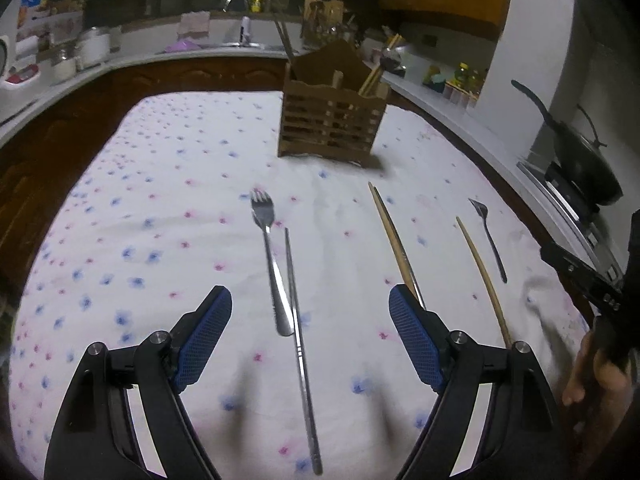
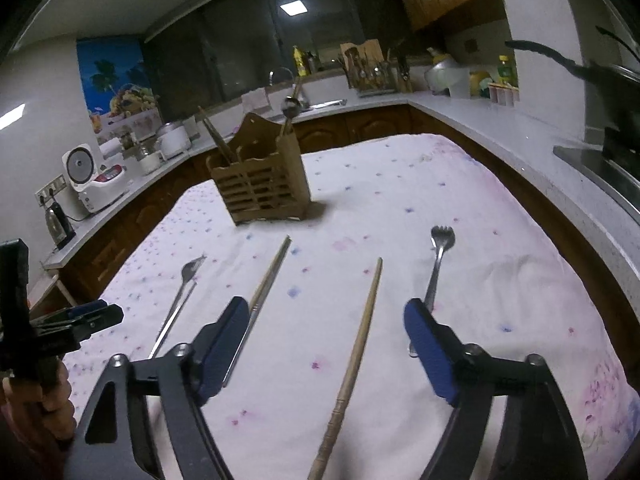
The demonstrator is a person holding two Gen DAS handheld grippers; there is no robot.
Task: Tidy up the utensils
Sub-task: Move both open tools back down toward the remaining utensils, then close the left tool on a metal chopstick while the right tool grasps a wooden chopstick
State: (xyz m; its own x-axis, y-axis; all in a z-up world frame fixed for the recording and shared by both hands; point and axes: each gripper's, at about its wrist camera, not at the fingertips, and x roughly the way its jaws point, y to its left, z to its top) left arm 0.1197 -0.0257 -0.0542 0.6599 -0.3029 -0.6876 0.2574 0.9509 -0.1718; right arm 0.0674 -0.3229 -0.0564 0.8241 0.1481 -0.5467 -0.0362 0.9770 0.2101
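The task is looking partly done, as a judgement: the slatted brown wooden utensil holder [image 1: 334,118] standing at the far middle of the white cloth with blue and pink flowers [image 1: 160,200] is already carrying a few sticks, with dark chopsticks leaning out of its far left compartment and pale ones at its right; in the right wrist view a round-headed metal utensil is also poking up at its right end.

Six pieces are still lying loose on the cloth, all pointing roughly toward the holder. From left to right: a shiny steel fork [image 1: 269,256] with a slim steel chopstick [image 1: 300,344] touching its right side, a pale wooden chopstick paired with a thin metal one [image 1: 394,236], a long tan bamboo chopstick [image 1: 482,276], and a small dark-looking metal fork [image 1: 489,236] at the far right.

The left gripper [image 1: 310,340] is hanging over the steel fork and steel chopstick, its blue pads spread wide on either side and touching neither.

The right gripper [image 2: 326,344] is likewise standing spread and empty, with the bamboo chopstick [image 2: 358,348] lying between its pads, untouched.

Every loose piece is thin, flat on soft cloth, and likely fiddly to pinch.
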